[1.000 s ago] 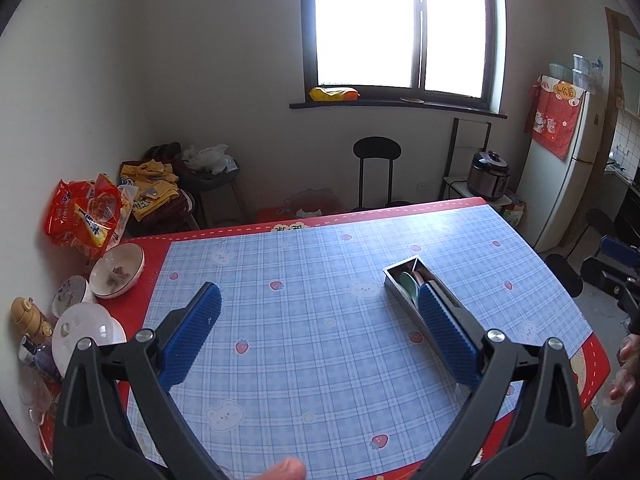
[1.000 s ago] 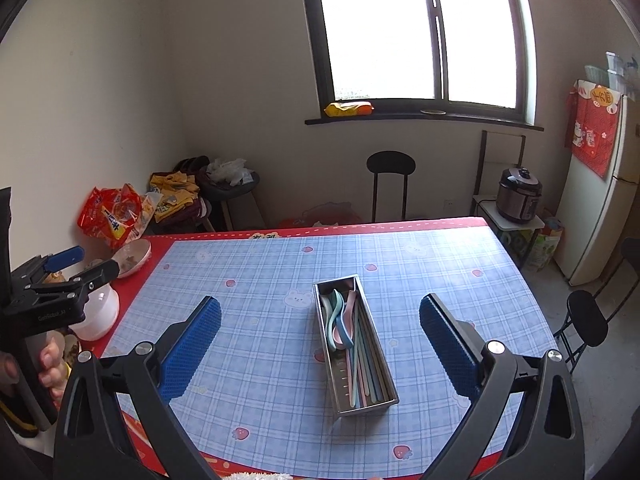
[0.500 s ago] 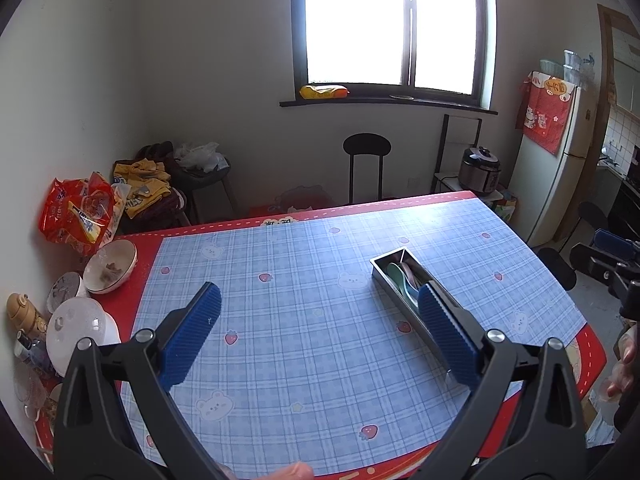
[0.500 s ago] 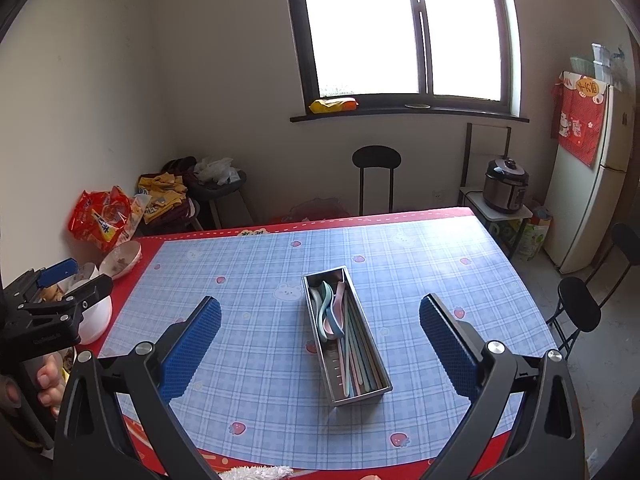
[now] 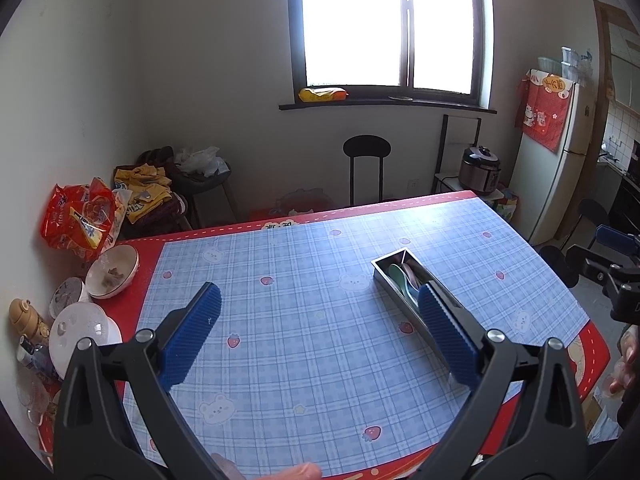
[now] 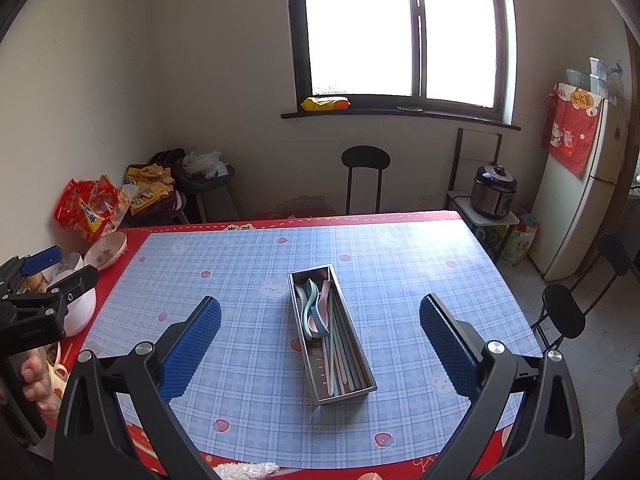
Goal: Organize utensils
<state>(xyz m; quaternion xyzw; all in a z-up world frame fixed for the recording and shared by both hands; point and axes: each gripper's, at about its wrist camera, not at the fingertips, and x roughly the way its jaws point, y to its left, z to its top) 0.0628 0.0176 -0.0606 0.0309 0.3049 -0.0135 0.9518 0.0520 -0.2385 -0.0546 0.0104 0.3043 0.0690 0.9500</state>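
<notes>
A blue-checked table carries a steel utensil tray mid-surface and bowls at its left edge.

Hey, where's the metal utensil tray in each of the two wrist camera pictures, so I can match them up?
Left wrist view: the metal utensil tray sits right of centre, its near end hidden behind the left gripper's right finger.
Right wrist view: the tray lies in the lower middle, whole, between the right gripper's open fingers.
Shared landmark: the black stool under the window.
</notes>
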